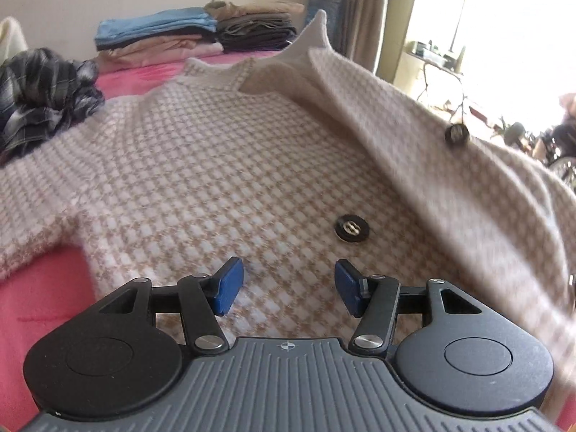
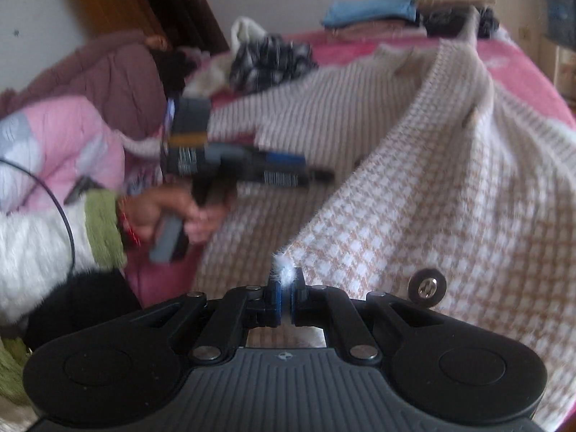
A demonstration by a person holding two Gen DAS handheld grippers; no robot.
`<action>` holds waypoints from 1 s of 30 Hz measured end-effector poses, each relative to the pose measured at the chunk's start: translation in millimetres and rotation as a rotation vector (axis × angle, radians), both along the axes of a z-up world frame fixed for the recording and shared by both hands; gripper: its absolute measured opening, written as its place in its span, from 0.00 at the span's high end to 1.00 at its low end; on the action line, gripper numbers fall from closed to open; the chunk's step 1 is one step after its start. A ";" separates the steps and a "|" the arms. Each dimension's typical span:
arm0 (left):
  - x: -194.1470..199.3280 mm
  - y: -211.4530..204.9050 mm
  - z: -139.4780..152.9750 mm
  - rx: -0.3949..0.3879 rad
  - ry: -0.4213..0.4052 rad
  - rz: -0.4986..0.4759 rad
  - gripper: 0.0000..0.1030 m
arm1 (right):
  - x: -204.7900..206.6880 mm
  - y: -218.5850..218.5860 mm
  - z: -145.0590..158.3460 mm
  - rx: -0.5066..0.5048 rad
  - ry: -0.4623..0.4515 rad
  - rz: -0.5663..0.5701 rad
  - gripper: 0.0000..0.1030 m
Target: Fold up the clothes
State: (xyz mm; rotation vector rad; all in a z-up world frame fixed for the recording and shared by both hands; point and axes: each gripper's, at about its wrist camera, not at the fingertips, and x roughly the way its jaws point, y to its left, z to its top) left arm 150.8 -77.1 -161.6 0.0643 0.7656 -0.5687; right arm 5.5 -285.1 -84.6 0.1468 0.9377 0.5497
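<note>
Clearly right gripper (image 2: pixel 287 289) pinches the cardigan (image 1: pixel 201 165) edge (blurred); left gripper (image 1: pixel 288 286) gapes empty.

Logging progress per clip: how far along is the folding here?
Done: folded clothes stacks at the bed's far end. In hand: right gripper pinches the beige-and-white checked knit cardigan edge, lifting one front panel; left gripper hovers open. Left: cardigan folds, crumpled dark plaid garment.

The left black two-finger gripper with blue pads (image 1: pixel 289 289) points downward, jaws apart and empty — the matching right gripper (image 2: pixel 287 297) is clamped tight, pinching fuzzy knit — a hand (image 2: pixel 169 216) grips the left handle.
</note>
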 end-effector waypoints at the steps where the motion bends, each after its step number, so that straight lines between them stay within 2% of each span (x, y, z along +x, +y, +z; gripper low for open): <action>1: 2.0 2.4 0.6 -0.015 0.011 0.008 0.45 | -2.3 2.1 -3.4 -0.006 0.011 0.009 0.95; 9: -0.1 27.5 10.3 -0.056 0.094 0.032 0.45 | -22.1 9.1 -24.6 -0.091 0.031 0.069 0.95; 14: -22.4 40.8 28.8 -0.160 0.234 0.019 0.45 | -33.7 22.1 -21.4 -0.177 -0.057 0.150 0.95; 17: -45.5 32.1 33.3 -0.182 0.291 -0.030 0.45 | -43.9 37.6 -30.2 -0.303 -0.119 0.212 0.94; 19: -62.0 18.6 32.8 -0.136 0.307 -0.072 0.45 | -50.9 46.5 -42.9 -0.371 -0.127 0.240 0.91; 20: -70.1 11.4 32.4 -0.109 0.313 -0.093 0.45 | -54.8 48.3 -47.2 -0.380 -0.125 0.242 0.87; 21: -77.9 3.8 31.4 -0.084 0.318 -0.114 0.45 | -59.3 46.7 -46.3 -0.358 -0.125 0.231 0.81; 23: -92.3 -12.3 27.5 -0.038 0.334 -0.153 0.45 | -69.0 41.5 -43.0 -0.304 -0.126 0.205 0.77; 26: -111.2 -35.8 19.9 0.027 0.354 -0.194 0.45 | -88.2 16.1 -26.3 -0.186 -0.127 0.117 0.75; 30: -129.5 -58.8 10.8 0.113 0.332 -0.176 0.45 | -118.5 -37.3 -8.8 -0.124 -0.118 -0.055 0.75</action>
